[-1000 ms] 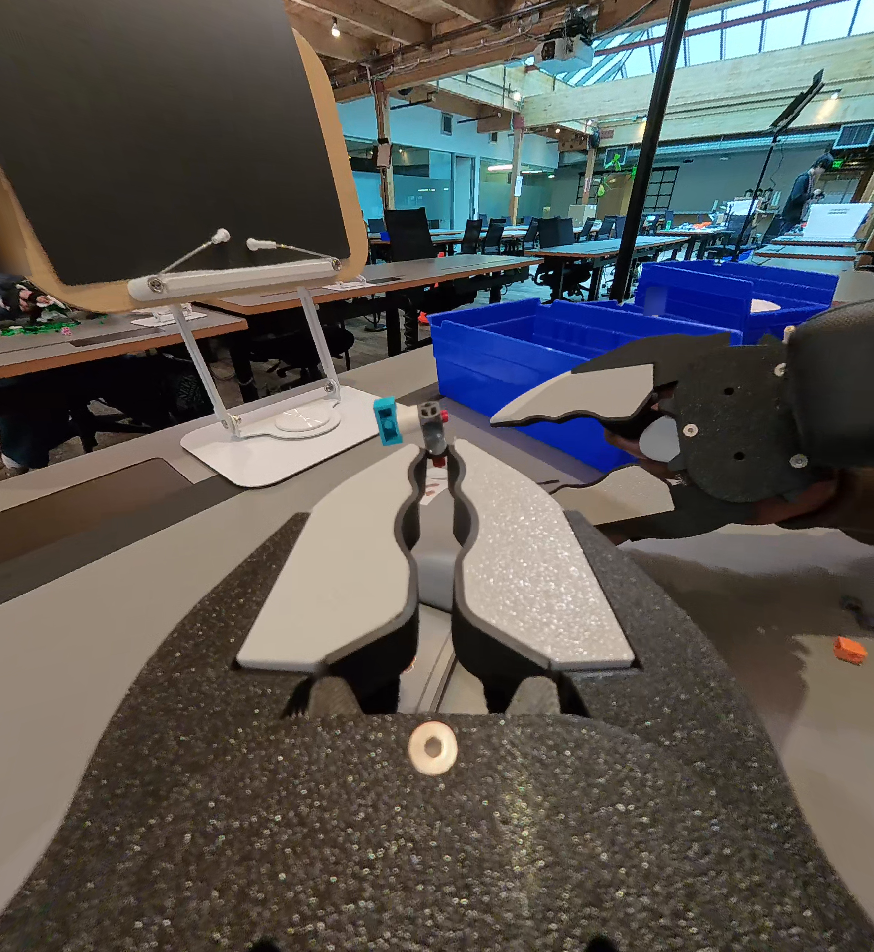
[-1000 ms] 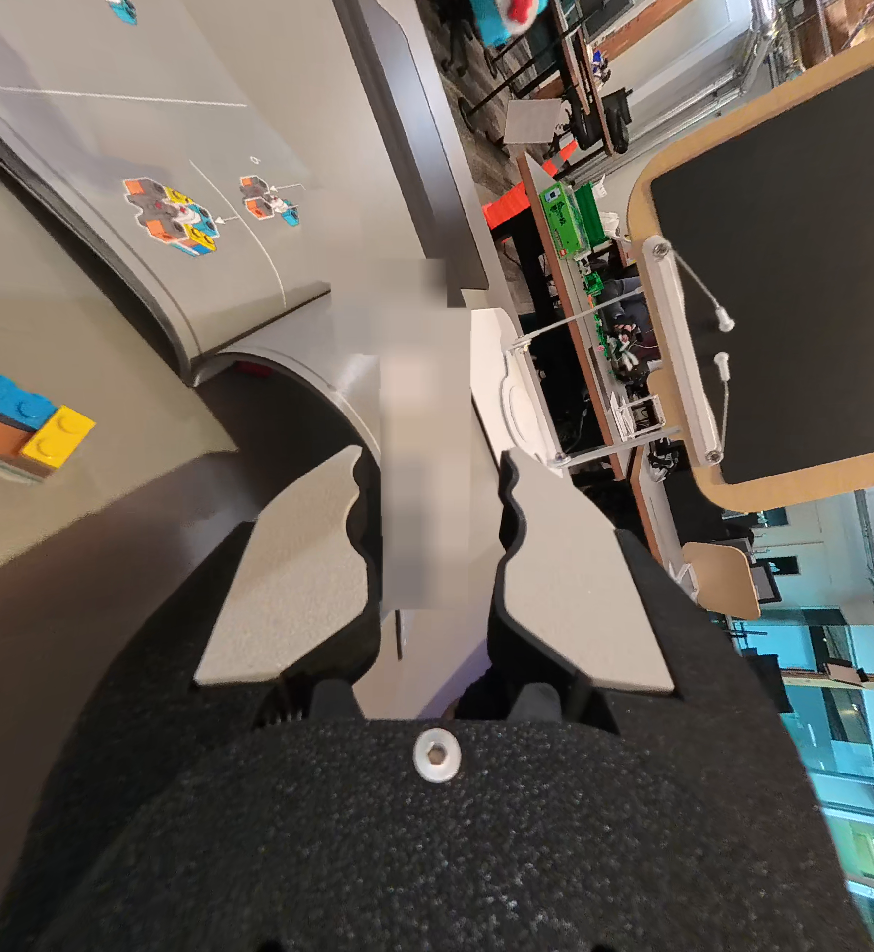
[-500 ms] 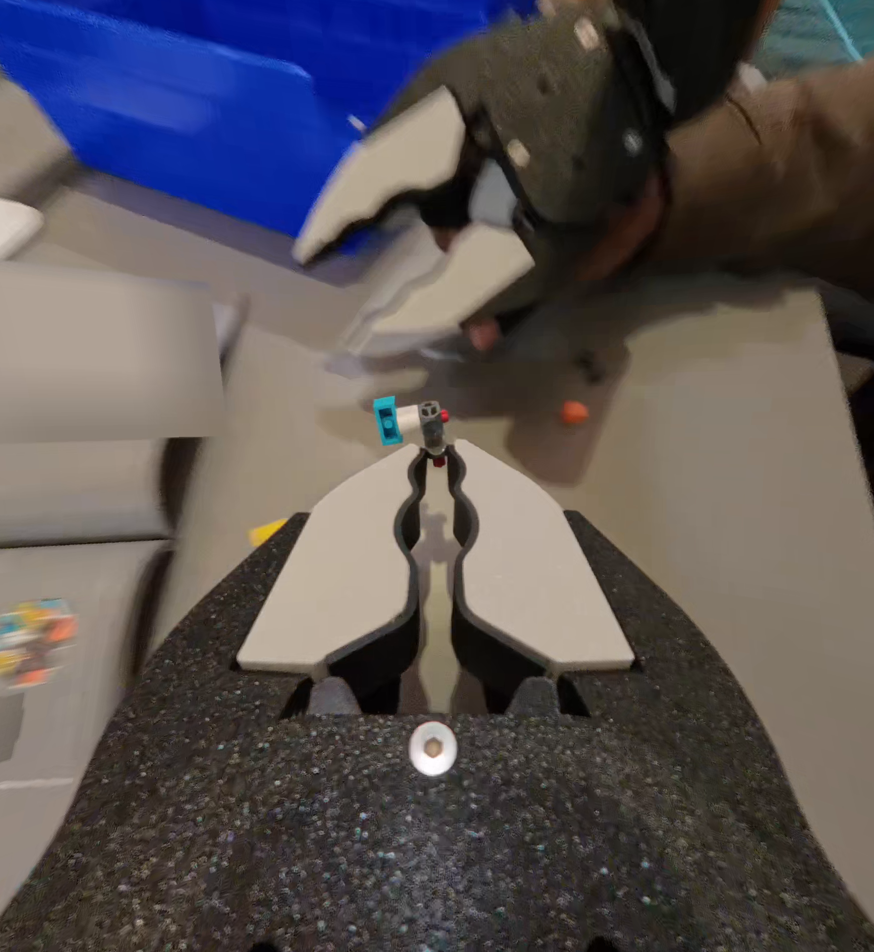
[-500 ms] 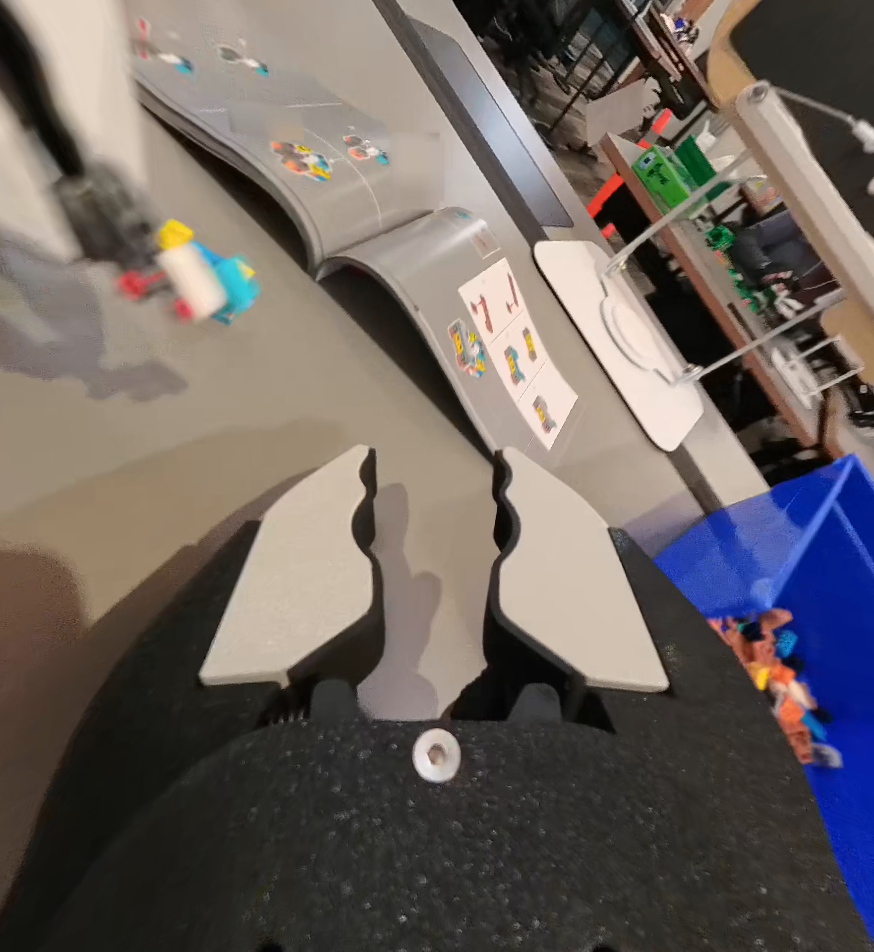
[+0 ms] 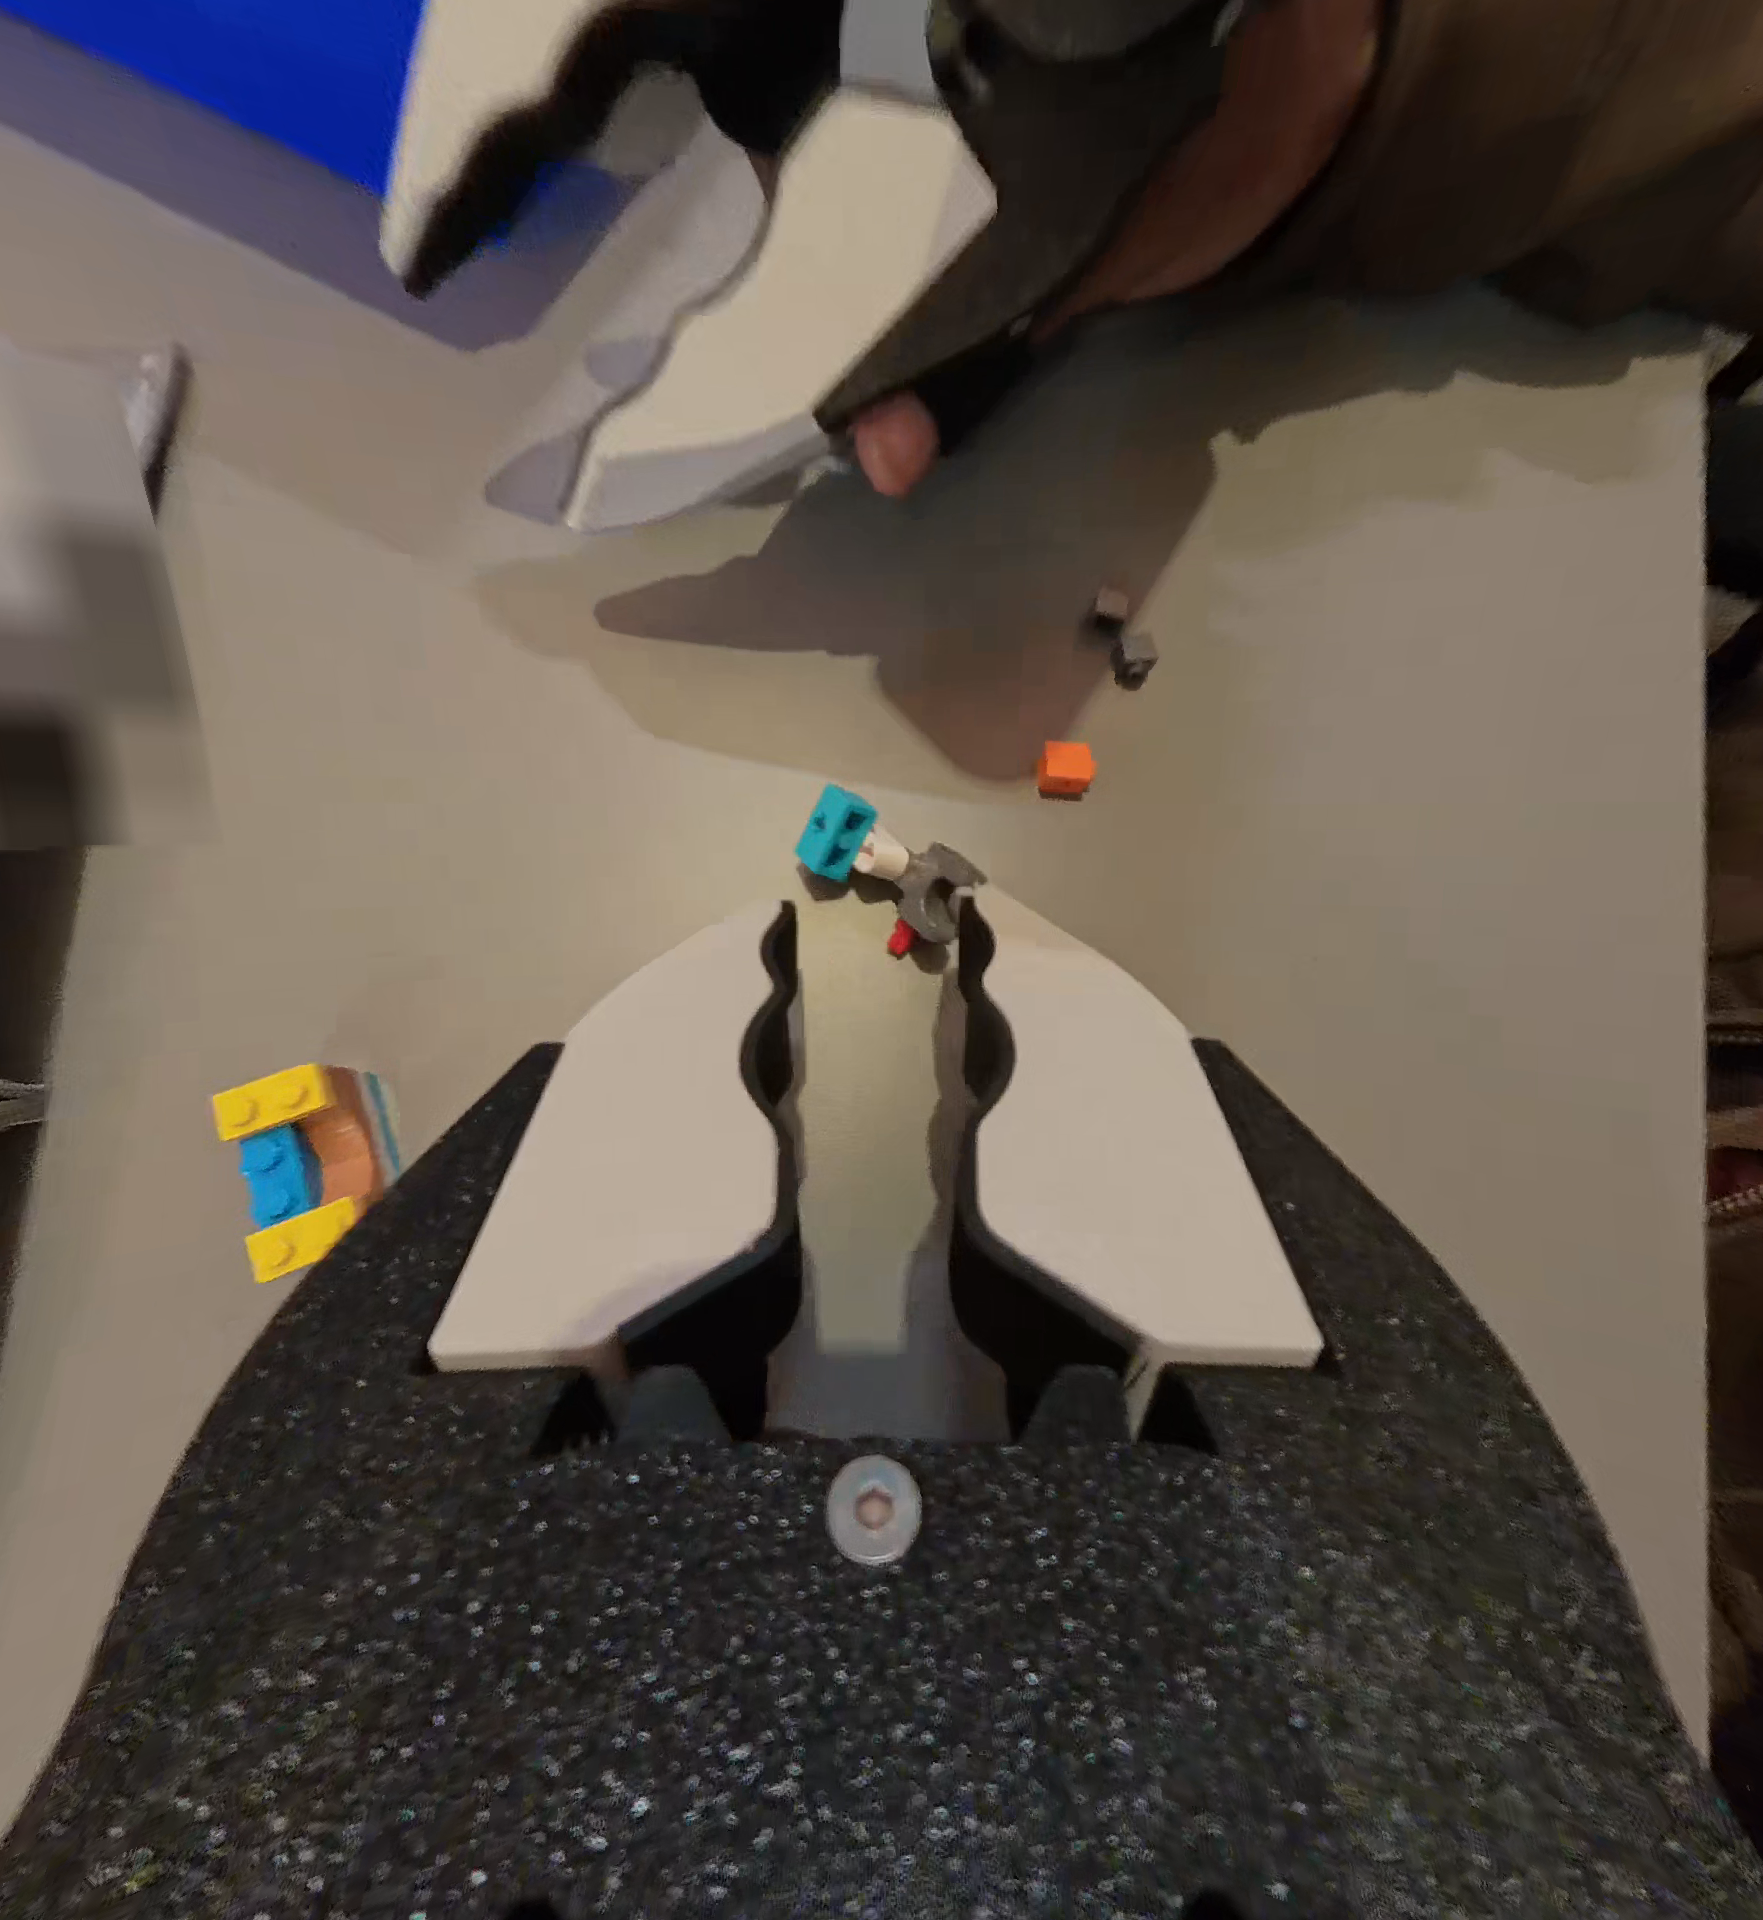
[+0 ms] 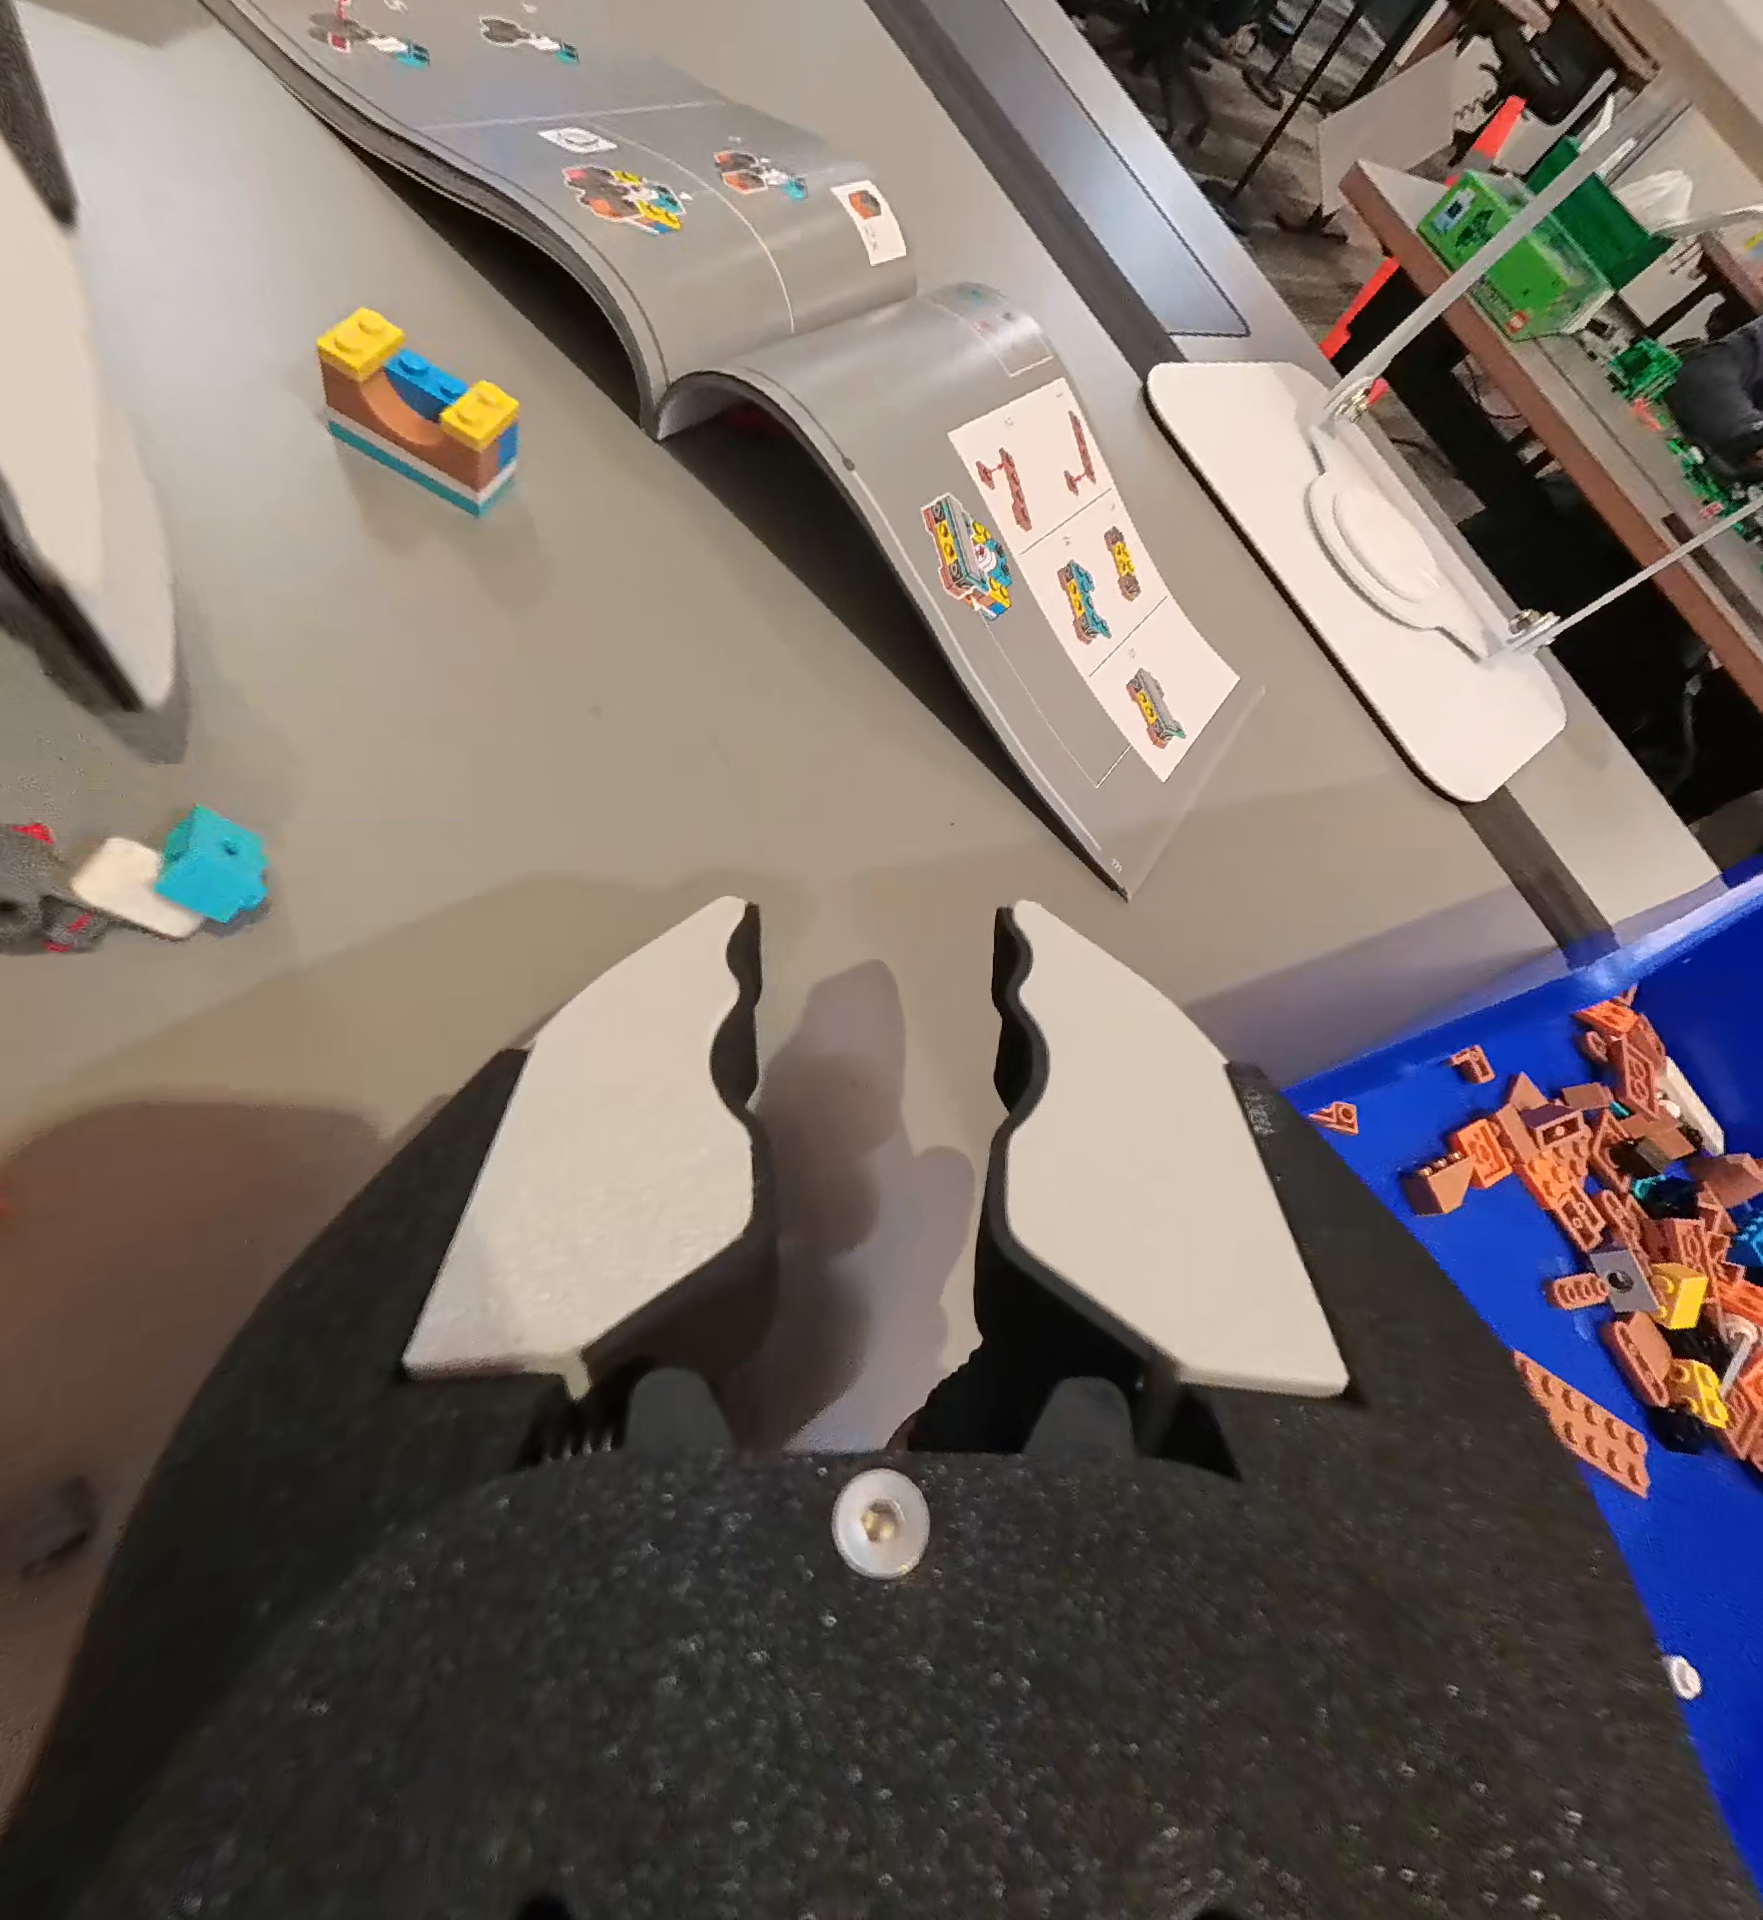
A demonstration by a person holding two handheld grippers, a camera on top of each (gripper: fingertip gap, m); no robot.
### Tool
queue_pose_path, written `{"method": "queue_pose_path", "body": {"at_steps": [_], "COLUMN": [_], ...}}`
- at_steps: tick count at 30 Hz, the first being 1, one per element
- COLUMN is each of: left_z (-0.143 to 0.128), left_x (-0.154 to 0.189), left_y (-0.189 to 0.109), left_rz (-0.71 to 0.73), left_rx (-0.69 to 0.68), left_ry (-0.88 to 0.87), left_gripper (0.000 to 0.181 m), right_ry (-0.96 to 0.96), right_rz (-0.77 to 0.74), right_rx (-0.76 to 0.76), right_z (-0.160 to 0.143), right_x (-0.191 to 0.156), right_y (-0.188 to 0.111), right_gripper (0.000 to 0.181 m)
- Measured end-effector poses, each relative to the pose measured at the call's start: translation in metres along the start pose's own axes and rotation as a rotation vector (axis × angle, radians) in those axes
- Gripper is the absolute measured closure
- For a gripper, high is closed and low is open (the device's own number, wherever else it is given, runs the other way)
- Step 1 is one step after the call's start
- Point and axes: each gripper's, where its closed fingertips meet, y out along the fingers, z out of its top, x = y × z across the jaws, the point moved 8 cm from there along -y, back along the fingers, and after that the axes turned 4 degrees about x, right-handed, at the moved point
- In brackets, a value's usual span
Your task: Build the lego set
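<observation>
Your left gripper (image 5: 872,914), unclenched, has a small assembly (image 5: 882,862) at its tips, teal end pointing left. An orange brick (image 5: 1065,767) lies beyond. Right gripper (image 6: 872,920) gapes empty.

Both grippers (image 5: 872,914) (image 6: 872,914) — speckled black foam bodies, pale grey scalloped fingers (image 5: 648,1143), silver centre screw (image 5: 874,1509); brown sleeve (image 5: 1583,135).
</observation>
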Motion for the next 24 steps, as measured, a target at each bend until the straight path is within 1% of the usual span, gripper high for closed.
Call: {"method": "queue_pose_path", "body": {"at_steps": [2, 3, 5, 6, 8, 10, 13, 16, 18, 19, 20, 22, 24], "left_z": [0.010, 0.017, 0.029, 0.033, 0.037, 0.038, 0.038, 0.036, 0.036, 0.037, 0.037, 0.039, 0.041], "left_x": [-0.006, -0.012, -0.034, -0.048, -0.077, -0.094, -0.104, -0.108, -0.112, -0.114, -0.115, -0.116, -0.119], "left_y": [-0.014, -0.022, -0.031, -0.032, -0.027, -0.012, 0.012, 0.032, 0.042, 0.044, 0.046, 0.046, 0.041], "left_rz": [0.026, 0.063, 0.221, 0.320, 0.506, 0.606, 0.677, 0.733, 0.773, 0.788, 0.797, 0.801, 0.813], "left_rx": [0.070, 0.101, 0.136, 0.115, -0.003, -0.157, -0.330, -0.448, -0.512, -0.534, -0.546, -0.529, -0.475], "left_ry": [-0.013, -0.012, 0.019, 0.045, 0.117, 0.225, 0.361, 0.474, 0.538, 0.564, 0.577, 0.550, 0.492], "left_gripper": [0.151, 0.150, 0.147, 0.144, 0.139, 0.137, 0.135, 0.136, 0.140, 0.148, 0.162, 0.166, 0.169], "right_ry": [0.006, 0.010, 0.021, 0.030, 0.056, 0.087, 0.131, 0.151, 0.150, 0.147, 0.144, 0.131, 0.084], "right_rz": [0.001, -0.001, -0.006, -0.010, -0.020, -0.031, -0.047, -0.052, -0.059, -0.060, -0.058, -0.049, -0.039], "right_rx": [-0.009, -0.015, -0.028, -0.031, -0.041, -0.055, -0.067, -0.073, -0.078, -0.081, -0.083, -0.090, -0.110], "right_z": [0.000, 0.000, 0.001, 0.002, 0.004, 0.006, 0.006, 0.006, 0.006, 0.006, 0.006, 0.005, 0.002], "right_x": [0.000, 0.001, 0.002, 0.003, 0.006, 0.009, 0.014, 0.015, 0.015, 0.014, 0.013, 0.010, 0.007], "right_y": [0.001, 0.002, 0.005, 0.008, 0.014, 0.020, 0.023, 0.023, 0.023, 0.023, 0.023, 0.020, 0.018], "right_gripper": [0.138, 0.138, 0.138, 0.138, 0.138, 0.138, 0.139, 0.142, 0.142, 0.141, 0.141, 0.141, 0.142]}}
